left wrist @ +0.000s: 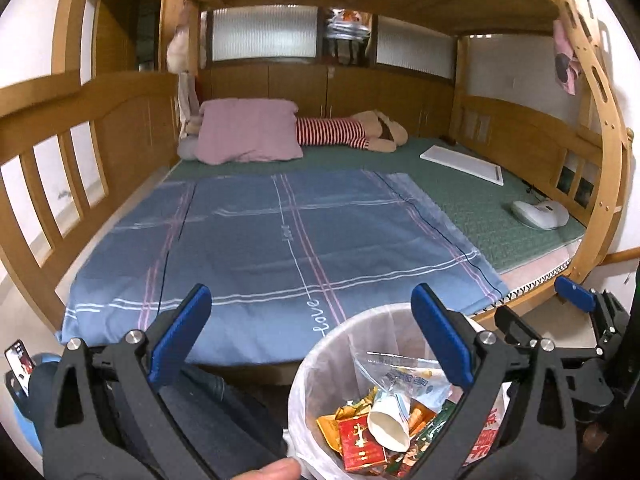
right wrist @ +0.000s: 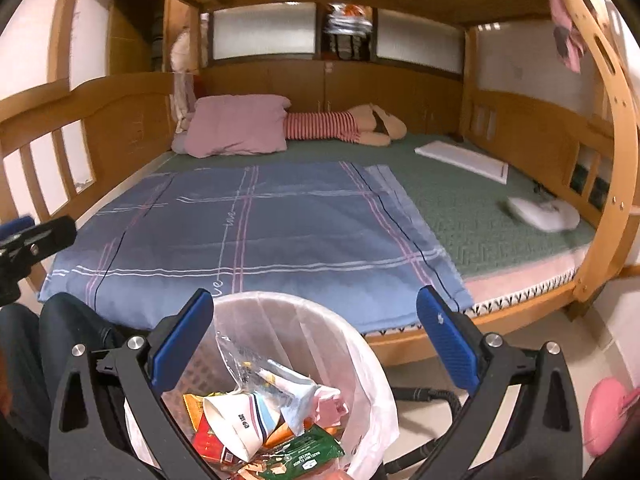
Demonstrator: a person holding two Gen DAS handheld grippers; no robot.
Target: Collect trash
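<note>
In the left wrist view, a phone (left wrist: 18, 364) at the lower left is cut off by the frame edge, the left gripper (left wrist: 316, 336) stands released with nothing between its blue pads, and the lined trash bin (left wrist: 320, 364) at lower centre is partly hidden behind the right-hand finger. At the far right only part of the right gripper (left wrist: 576, 292) shows. In the right wrist view the right gripper (right wrist: 314, 338) is also released above the trash bin (right wrist: 372, 364); its crumpled cup (right wrist: 236, 420) and wrappers (right wrist: 304, 452) run off the bottom edge, and a white device (right wrist: 544, 212) at right is blurred.

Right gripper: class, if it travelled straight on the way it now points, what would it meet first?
Probably the blue plaid quilt on the bed, passing above the lined trash bin; depth is uncertain.
</note>
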